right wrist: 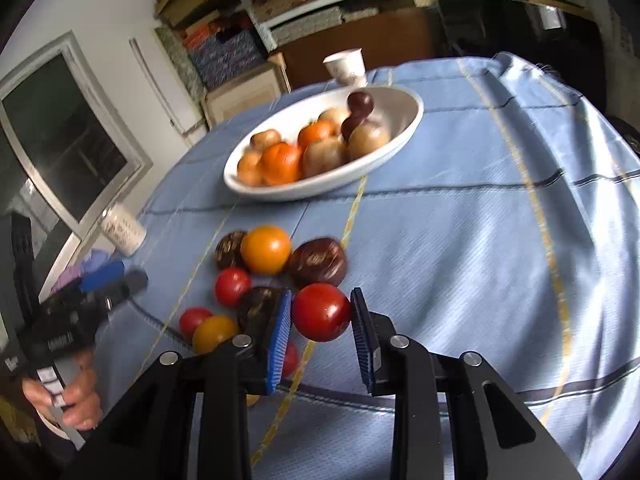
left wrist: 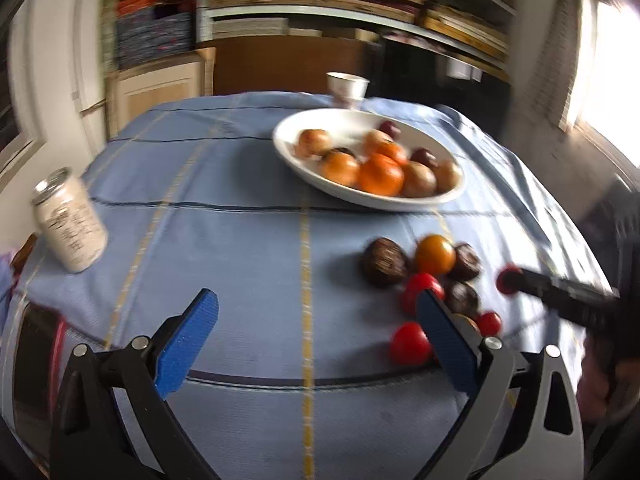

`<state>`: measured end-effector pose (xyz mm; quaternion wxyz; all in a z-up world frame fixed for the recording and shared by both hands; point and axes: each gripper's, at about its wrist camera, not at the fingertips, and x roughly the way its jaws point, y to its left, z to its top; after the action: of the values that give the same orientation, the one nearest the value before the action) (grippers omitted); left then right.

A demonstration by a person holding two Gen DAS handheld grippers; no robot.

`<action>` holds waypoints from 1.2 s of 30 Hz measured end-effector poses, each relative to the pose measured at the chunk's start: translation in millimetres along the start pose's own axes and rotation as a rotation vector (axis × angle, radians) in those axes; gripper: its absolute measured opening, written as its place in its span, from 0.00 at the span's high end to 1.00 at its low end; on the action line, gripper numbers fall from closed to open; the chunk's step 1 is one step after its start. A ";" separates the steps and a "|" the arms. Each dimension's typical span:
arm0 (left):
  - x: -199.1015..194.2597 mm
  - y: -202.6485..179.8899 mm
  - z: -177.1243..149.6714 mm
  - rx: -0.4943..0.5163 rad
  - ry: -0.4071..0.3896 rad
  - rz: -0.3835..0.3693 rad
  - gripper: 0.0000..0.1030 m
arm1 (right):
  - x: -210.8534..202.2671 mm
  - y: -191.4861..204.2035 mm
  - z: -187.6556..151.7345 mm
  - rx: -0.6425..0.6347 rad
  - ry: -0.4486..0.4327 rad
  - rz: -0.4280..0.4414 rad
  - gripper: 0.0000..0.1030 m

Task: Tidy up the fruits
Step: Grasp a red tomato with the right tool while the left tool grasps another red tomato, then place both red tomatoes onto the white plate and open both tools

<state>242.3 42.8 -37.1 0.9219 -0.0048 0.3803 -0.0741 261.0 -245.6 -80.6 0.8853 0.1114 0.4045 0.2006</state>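
- Now the right gripper is closing around a red fruit beside the pile on the table; whether it is squeezing yet is unclear.
- Next, it is likely going into the white bowl.
- Meanwhile the left gripper is hanging wide apart, holding nothing.

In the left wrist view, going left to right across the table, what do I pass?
White drink can → left gripper, open above bare blue checked tablecloth → white oval bowl of fruit → black right gripper shut on a small red tomato.
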 end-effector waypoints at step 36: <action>44.9 -43.8 -20.2 0.115 0.202 -0.205 0.72 | -8.4 0.8 2.1 -0.010 -0.026 -0.025 0.70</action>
<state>253.8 -5.8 -80.0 0.8654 0.0170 0.4636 -0.1895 257.4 -248.7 -73.3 0.8935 0.1044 0.3931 0.1902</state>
